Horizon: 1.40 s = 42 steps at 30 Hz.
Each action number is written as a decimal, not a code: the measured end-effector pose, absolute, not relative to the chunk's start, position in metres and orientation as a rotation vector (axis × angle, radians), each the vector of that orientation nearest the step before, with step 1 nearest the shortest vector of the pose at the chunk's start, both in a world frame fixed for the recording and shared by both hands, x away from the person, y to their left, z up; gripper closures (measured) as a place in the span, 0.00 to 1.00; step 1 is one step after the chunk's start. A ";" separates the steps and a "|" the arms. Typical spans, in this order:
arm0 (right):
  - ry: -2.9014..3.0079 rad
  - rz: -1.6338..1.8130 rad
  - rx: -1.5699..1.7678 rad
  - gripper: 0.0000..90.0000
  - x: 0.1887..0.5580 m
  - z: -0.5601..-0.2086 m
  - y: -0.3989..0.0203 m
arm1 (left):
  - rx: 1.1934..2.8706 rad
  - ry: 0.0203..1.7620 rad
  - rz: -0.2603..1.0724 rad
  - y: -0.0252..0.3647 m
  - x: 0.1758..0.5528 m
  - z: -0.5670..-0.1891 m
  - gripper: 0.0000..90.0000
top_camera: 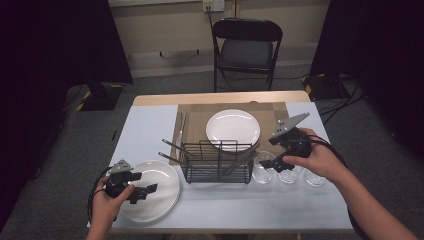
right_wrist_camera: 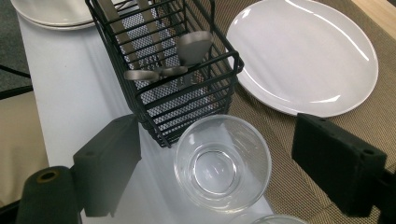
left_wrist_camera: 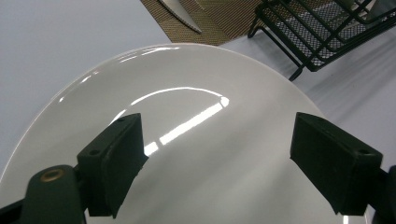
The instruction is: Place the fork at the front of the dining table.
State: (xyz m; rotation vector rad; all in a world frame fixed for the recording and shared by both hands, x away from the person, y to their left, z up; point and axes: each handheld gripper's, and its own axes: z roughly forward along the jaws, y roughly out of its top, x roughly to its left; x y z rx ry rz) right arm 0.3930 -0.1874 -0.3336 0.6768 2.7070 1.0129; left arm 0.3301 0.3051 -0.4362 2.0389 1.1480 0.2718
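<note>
A stack of white plates [top_camera: 160,192] lies at the table's near left. My left gripper [top_camera: 145,193] hovers over it, open, with the top plate [left_wrist_camera: 196,84] glossy beneath the jaws and nothing between them [left_wrist_camera: 215,158]. A black wire basket [top_camera: 216,162] at the middle holds spoons [right_wrist_camera: 194,46] and other cutlery. My right gripper [top_camera: 274,154] is open above the leftmost of three clear glass bowls [top_camera: 263,169]. That bowl [right_wrist_camera: 222,163] sits upright below the open gripper [right_wrist_camera: 217,168], apart from both jaws.
A single white plate [top_camera: 233,129] rests on a brown placemat [top_camera: 195,125] behind the basket, with cutlery [top_camera: 181,130] laid at its left. Two more glass bowls [top_camera: 290,175] stand to the right. A folding chair [top_camera: 246,50] stands beyond the table.
</note>
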 end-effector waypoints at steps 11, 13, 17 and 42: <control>2.676 1.028 0.683 0.17 0.395 -0.319 -0.192 | 2.051 1.145 0.277 0.305 0.331 -0.437 0.19; 2.666 1.028 0.686 0.18 0.395 -0.316 -0.193 | 2.053 1.144 0.279 0.304 0.331 -0.437 0.19; 2.660 1.030 0.683 0.20 0.397 -0.311 -0.193 | 2.045 1.150 0.274 0.304 0.331 -0.437 0.19; 2.696 1.053 0.676 0.36 0.404 -0.293 -0.183 | 2.069 1.141 0.260 0.301 0.332 -0.440 0.19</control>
